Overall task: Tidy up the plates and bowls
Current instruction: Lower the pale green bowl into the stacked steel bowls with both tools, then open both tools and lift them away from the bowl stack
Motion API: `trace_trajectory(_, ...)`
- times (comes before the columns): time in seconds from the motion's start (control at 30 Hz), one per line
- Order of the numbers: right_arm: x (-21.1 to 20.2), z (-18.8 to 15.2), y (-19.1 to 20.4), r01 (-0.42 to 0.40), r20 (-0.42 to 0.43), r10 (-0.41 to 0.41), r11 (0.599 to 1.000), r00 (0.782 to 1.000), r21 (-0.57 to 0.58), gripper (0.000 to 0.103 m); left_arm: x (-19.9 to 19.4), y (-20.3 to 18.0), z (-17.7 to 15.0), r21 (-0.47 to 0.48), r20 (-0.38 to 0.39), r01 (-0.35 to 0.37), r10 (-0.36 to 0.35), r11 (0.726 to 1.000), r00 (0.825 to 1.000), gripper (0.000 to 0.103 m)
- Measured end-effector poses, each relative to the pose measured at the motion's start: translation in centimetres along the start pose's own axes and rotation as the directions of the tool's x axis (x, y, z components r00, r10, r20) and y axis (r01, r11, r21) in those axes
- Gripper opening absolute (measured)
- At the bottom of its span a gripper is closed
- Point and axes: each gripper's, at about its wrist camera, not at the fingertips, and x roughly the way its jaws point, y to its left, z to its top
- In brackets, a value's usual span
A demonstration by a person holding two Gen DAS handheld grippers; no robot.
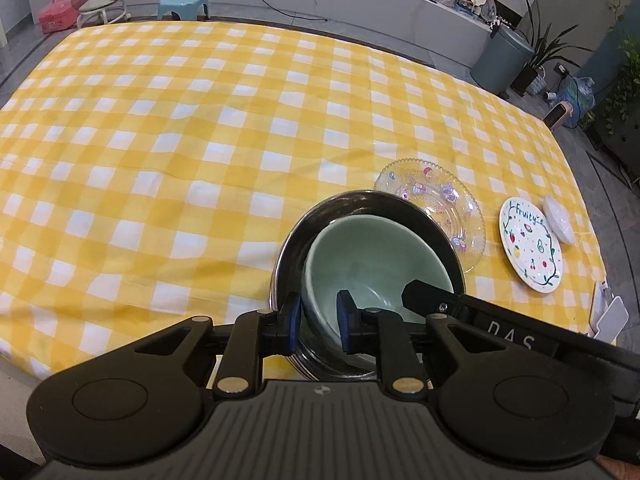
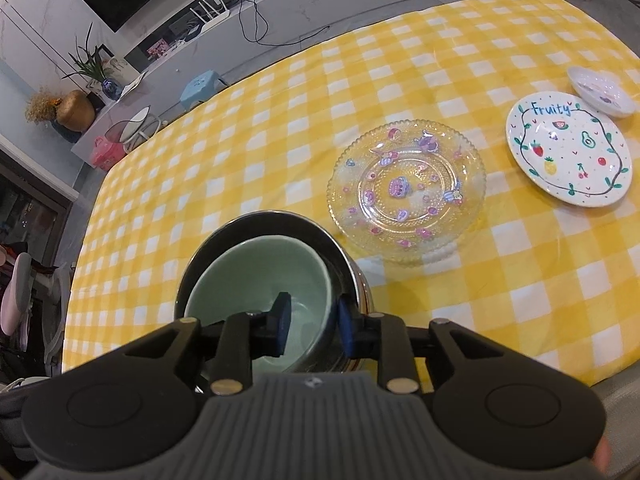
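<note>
Nesting bowls looks like the step in hand: the pale green ceramic bowl (image 2: 260,280) sits tilted inside the shiny steel bowl (image 2: 224,240) at the near edge of the yellow checked desk (image 1: 160,140). The left claw (image 1: 318,318) straddles the green bowl's near wall, jaws narrow but with a gap visible, so probably not squeezing. The right claw (image 2: 312,320) brackets the opposite wall, also slightly parted. Next move probably means lifting both clear, then going for the clear patterned glass plate (image 2: 406,190) and the white "Fruity" plate (image 2: 568,152).
</note>
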Motion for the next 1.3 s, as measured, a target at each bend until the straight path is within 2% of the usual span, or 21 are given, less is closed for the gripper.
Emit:
trace_trajectory(0.23, -0.2, 0.1, 0.1, -0.015, -0.001, 0.015, 1.000, 1.000, 0.009, 0.033, -0.9, 0.2, 0.5, -0.004, 0.031, -0.004, 0.004, 1.000, 1.000, 0.023)
trace_trajectory(0.57, -2.0, 0.8, 0.3, -0.039, 0.054, 0.039, 0.999, 0.998, -0.006, 0.048, -2.6, 0.2, 1.1, -0.014, 0.085, 0.008, -0.006, 1.000, 0.996, 0.029)
trace_trajectory(1.3, -4.0, 2.5, -2.0, -0.027, 0.104, 0.028, 1.000, 0.994, -0.010, 0.050, -3.3, -1.3, 1.8, 0.012, 0.127, 0.052, -0.053, 0.999, 0.991, 0.035)
